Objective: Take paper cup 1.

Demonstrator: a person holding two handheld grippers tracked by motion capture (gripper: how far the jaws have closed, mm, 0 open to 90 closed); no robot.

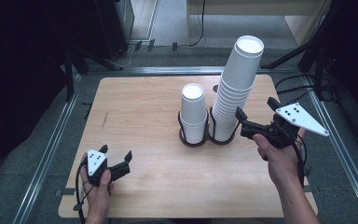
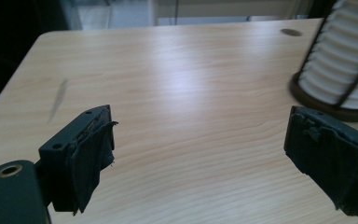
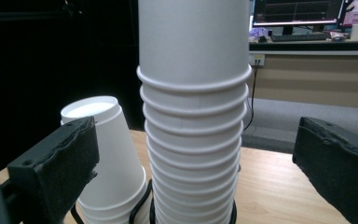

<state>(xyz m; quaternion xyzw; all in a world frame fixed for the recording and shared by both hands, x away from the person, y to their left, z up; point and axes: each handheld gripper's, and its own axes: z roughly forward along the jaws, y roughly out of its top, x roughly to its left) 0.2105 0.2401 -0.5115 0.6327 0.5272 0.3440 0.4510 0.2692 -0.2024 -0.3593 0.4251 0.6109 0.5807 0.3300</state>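
Two stacks of upturned white paper cups stand in a black wire holder (image 1: 182,135) on the wooden table (image 1: 144,102). The tall stack (image 1: 235,88) is on the right and the short stack (image 1: 193,114) on the left. My right gripper (image 1: 256,108) is open just right of the tall stack. In the right gripper view its jaws stand wide on either side of the tall stack (image 3: 193,140) without touching it, and the short stack (image 3: 105,154) is beyond at the left. My left gripper (image 1: 116,156) is open near the table's front left, with nothing between its jaws (image 2: 200,144).
A round cable hole (image 1: 215,88) lies behind the stacks, and a dark streak (image 1: 104,120) marks the table's left half. Metal rails (image 1: 56,140) run along the table's sides. A desk with monitors (image 3: 298,11) stands far behind in the right gripper view.
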